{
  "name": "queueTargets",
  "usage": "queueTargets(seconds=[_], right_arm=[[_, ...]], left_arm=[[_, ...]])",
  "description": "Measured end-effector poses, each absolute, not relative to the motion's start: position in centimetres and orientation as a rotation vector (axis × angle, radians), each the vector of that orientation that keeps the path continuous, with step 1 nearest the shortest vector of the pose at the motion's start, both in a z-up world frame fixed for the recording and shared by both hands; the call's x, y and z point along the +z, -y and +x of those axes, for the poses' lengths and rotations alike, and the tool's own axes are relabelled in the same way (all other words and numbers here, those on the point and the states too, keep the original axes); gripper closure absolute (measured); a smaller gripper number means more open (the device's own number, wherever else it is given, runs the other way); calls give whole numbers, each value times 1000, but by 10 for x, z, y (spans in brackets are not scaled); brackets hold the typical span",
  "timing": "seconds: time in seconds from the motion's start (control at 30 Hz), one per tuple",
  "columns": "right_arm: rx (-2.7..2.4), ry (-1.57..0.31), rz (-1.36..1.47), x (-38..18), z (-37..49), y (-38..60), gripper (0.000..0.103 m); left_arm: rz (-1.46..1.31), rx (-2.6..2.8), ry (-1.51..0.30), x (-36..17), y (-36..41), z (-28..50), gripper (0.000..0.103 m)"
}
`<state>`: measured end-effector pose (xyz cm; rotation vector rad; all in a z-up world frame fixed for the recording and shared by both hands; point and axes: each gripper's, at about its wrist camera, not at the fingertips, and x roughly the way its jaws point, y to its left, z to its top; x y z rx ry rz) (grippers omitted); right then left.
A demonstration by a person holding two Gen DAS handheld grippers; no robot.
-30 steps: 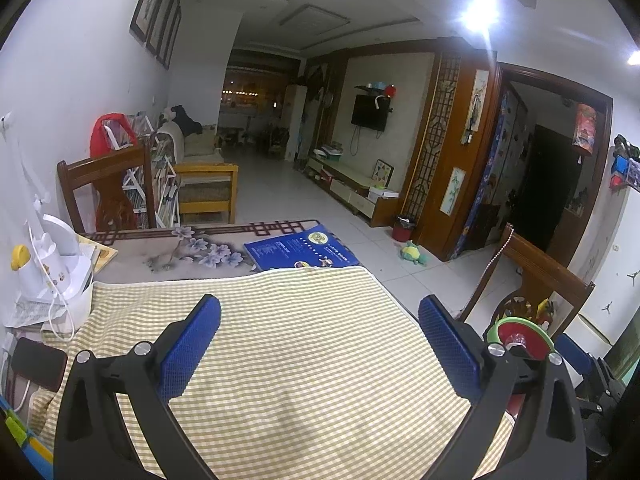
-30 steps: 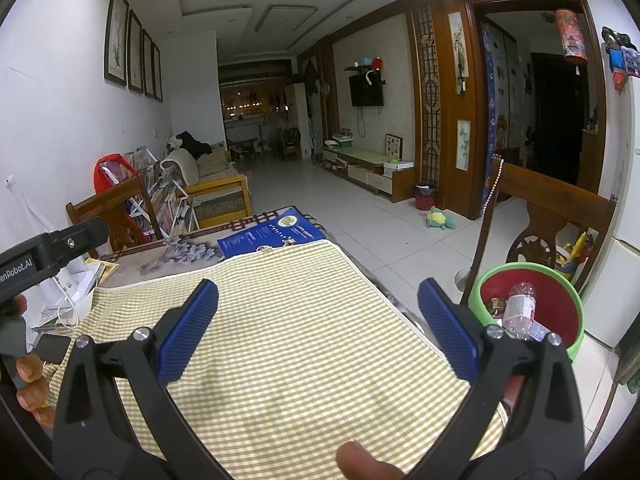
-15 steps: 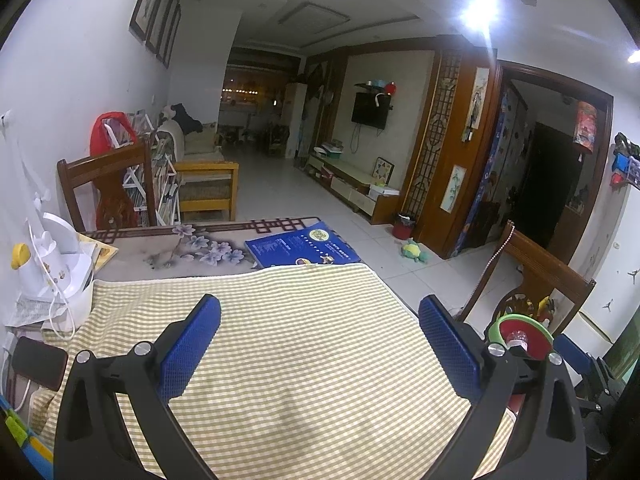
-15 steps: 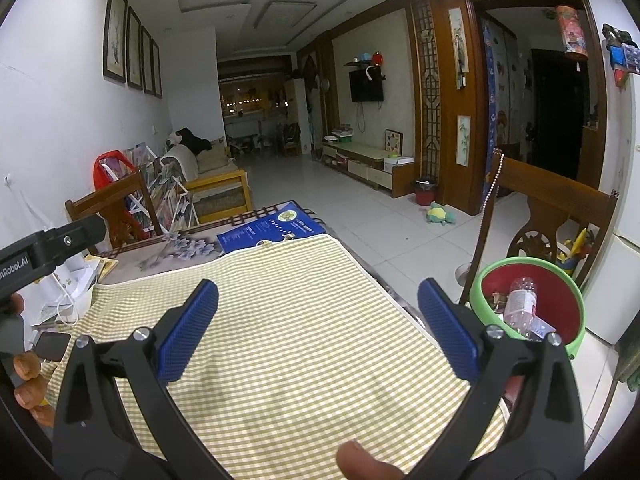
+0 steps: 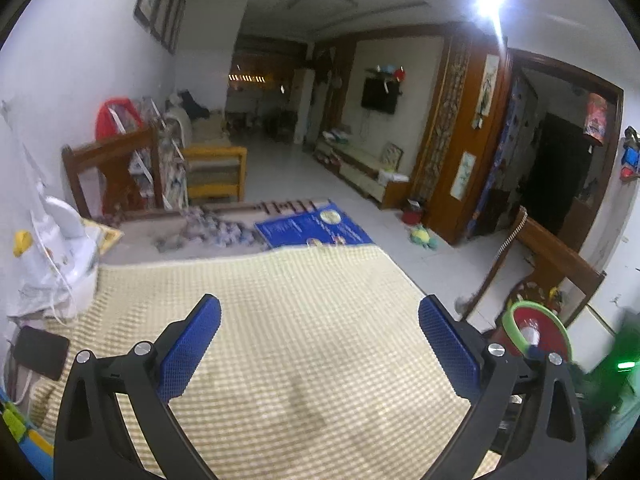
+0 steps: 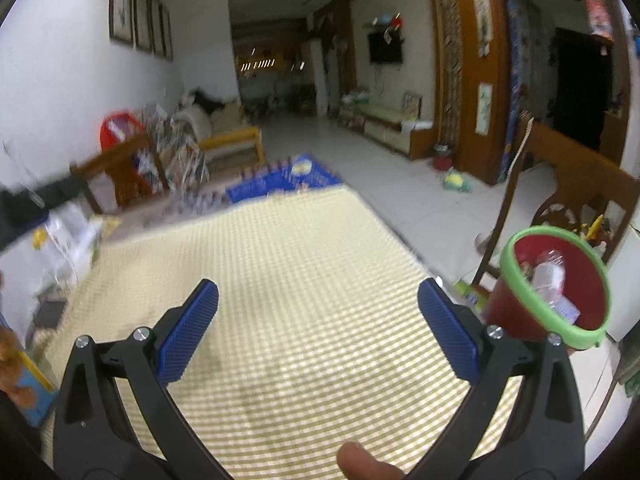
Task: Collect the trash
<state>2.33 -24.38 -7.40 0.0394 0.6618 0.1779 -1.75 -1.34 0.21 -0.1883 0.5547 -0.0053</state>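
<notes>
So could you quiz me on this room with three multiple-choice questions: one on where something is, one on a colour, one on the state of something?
1. Where is the bin?
A. on the cloth
B. off the table's right edge, by a chair
C. under the TV

2. What colour is the bin's rim?
A. green
B. blue
C. white

3. How is the right tool?
A. shut on a bottle
B. shut, empty
C. open, empty

Answers:
1. B, it stands beyond the checked cloth, beside the wooden chair.
2. A, a green ring tops the red body.
3. C, its blue pads stand wide apart with only cloth between; a bottle lies in the bin.
</notes>
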Motion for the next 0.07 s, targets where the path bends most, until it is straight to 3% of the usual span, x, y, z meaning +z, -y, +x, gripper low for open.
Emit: queueTargets(seconds=[0.07], right_arm=[[182, -712, 5, -97, 41, 241, 5]], left_arm=[[-200, 15, -595, -7, 10, -13, 8]])
